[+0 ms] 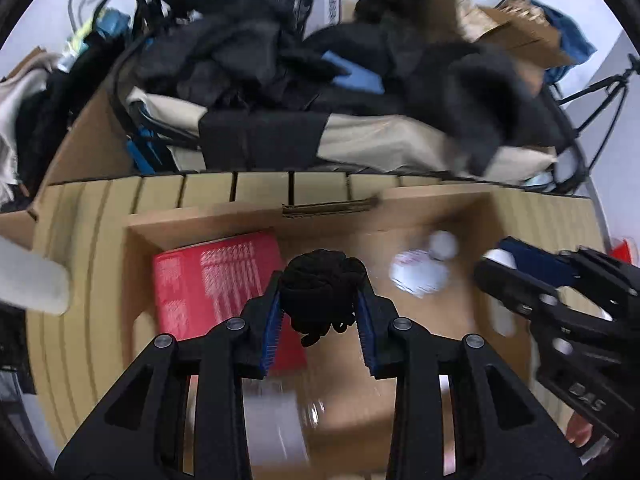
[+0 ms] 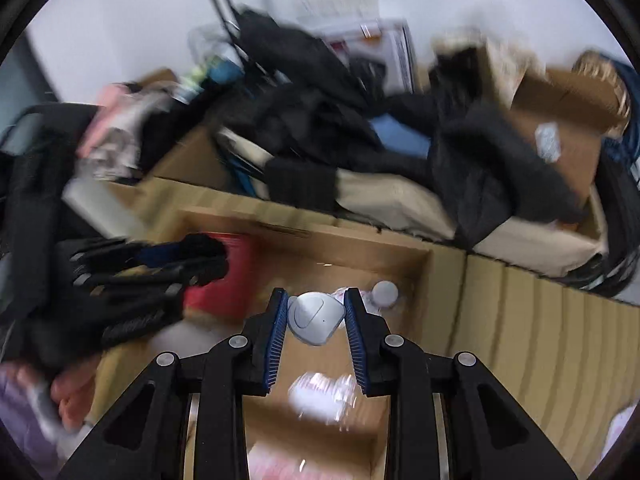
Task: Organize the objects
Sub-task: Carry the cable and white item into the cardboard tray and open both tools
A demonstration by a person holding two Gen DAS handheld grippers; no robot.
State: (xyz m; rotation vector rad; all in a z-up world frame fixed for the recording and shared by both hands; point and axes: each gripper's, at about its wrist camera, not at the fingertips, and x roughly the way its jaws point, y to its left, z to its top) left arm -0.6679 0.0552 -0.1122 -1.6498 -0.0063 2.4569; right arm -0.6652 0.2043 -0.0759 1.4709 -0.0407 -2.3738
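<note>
My left gripper (image 1: 320, 300) is shut on a black bundle of fabric (image 1: 320, 288) and holds it above an open cardboard box (image 1: 200, 220). A red box (image 1: 208, 280) lies in the cardboard box at the left. My right gripper (image 2: 316, 316) is shut on a small white rounded gadget (image 2: 314, 318) above the same cardboard box (image 2: 424, 256). The right gripper also shows at the right of the left wrist view (image 1: 508, 268). The left gripper shows blurred at the left of the right wrist view (image 2: 192, 260).
A white bottle with a cap (image 1: 424, 268) and clear plastic pieces (image 2: 324, 396) lie in the box. Behind it, a pile of black clothes (image 1: 280, 60) covers a beige cushion (image 1: 380, 140). More cardboard boxes (image 2: 560, 120) stand at the back right.
</note>
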